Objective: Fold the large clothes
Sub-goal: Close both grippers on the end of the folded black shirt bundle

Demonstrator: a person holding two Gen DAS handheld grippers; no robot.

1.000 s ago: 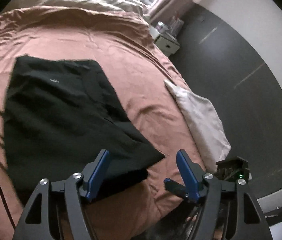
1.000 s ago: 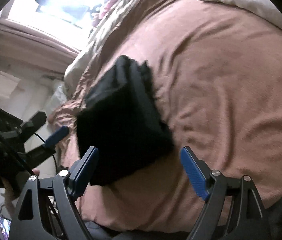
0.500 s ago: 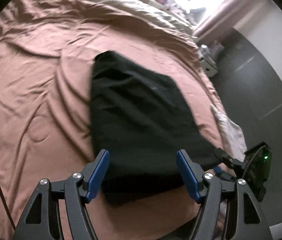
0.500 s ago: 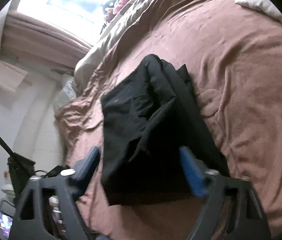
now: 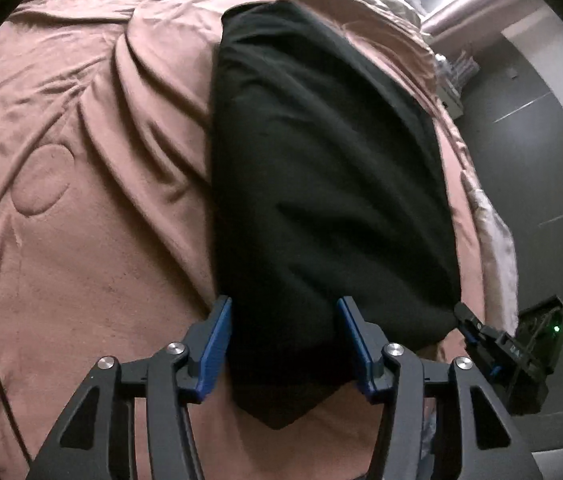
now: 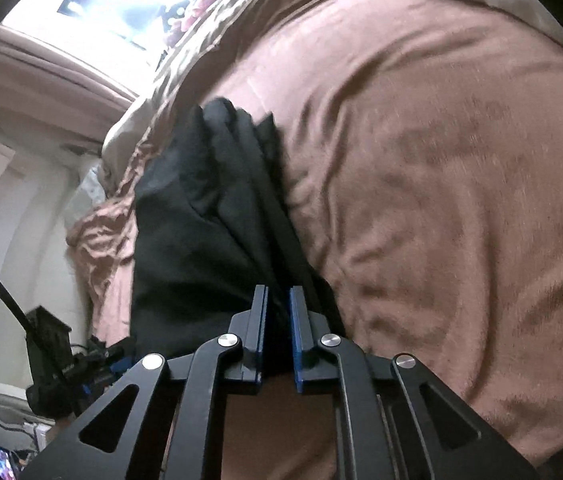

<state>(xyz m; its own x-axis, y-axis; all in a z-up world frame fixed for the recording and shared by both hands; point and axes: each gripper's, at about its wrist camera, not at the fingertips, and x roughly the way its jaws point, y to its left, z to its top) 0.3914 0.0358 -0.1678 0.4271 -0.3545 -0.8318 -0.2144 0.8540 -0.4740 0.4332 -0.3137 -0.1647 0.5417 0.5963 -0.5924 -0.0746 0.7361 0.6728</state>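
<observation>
Your right gripper (image 6: 278,306) pinches the near edge of the folded, matte black garment (image 5: 321,184) lying on the wrinkled brown bedspread (image 5: 81,160), while your left gripper's (image 5: 283,320) jaws are closing astride its near corner.

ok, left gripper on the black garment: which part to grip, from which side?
The near corner of the black garment, from the bed's near edge. The left gripper straddles it, closing. The right gripper pinches the other near corner.
</observation>
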